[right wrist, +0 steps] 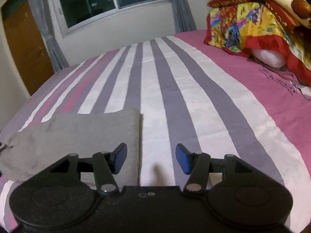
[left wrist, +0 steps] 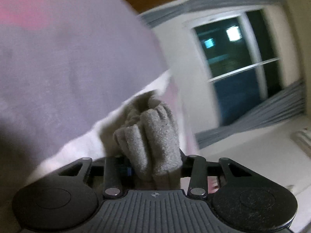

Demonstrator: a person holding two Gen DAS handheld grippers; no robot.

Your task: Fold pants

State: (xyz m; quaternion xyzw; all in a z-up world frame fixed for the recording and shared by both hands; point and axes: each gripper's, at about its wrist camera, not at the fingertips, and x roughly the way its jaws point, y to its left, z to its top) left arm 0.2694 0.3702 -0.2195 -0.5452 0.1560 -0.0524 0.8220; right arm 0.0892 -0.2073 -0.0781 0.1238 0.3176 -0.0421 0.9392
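Observation:
The pants are grey fleece. In the left wrist view a bunched fold of the pants [left wrist: 155, 136] is clamped in my left gripper [left wrist: 155, 167], which is shut on it and tilted up off the bed. The fabric hides the fingertips. In the right wrist view the pants [right wrist: 77, 136] lie flat as a folded grey rectangle on the striped bed sheet [right wrist: 159, 97]. My right gripper [right wrist: 150, 158] is open and empty. It hovers low over the pants' right edge, with the left pad [right wrist: 120, 158] above the fabric.
A pile of bright patterned blankets and pillows [right wrist: 258, 23] sits on the bed at the far right. A window [right wrist: 108, 2] with grey curtains and a brown door [right wrist: 25, 46] stand beyond the bed. The striped sheet fills the left of the left wrist view [left wrist: 68, 68].

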